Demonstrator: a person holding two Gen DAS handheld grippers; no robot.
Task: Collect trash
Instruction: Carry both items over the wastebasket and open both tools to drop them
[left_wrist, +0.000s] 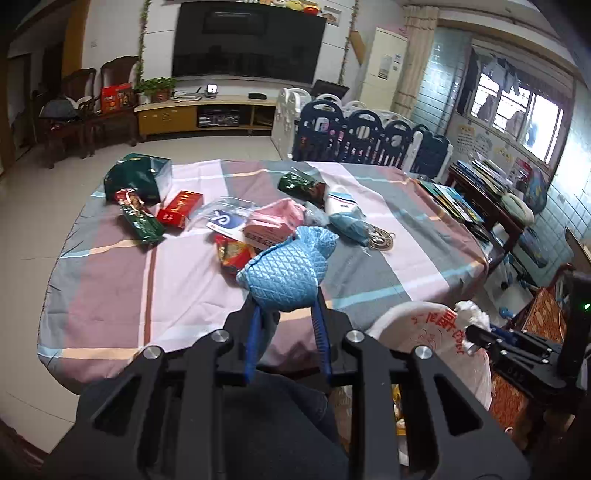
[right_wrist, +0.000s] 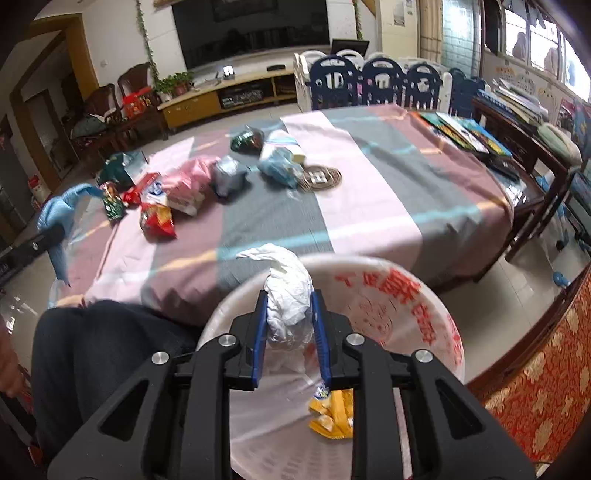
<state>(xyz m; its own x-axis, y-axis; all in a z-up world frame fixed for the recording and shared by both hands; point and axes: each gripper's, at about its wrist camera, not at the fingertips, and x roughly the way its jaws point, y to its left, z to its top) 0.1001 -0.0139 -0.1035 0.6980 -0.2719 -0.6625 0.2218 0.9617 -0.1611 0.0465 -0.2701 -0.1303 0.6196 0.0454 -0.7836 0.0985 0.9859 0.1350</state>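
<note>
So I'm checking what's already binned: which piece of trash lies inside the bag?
The yellow wrapper, crumpled at the bottom of the white bag. The white wad is held above it; the other packets lie on the table.

walls: white, large dark TV (left_wrist: 247, 40) | floor: pale tiles (left_wrist: 207, 147) | furniture: low yellow TV cabinet (left_wrist: 199, 114), dark wooden chairs (left_wrist: 110, 96), navy-white playpen fence (left_wrist: 369, 136) | light: daylight through right window (left_wrist: 517, 110)

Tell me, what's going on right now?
Left hand-held gripper clamps blue quilted pouch. Right hand-held gripper clamps white crumpled wad over bin. Nothing blocking.
</note>
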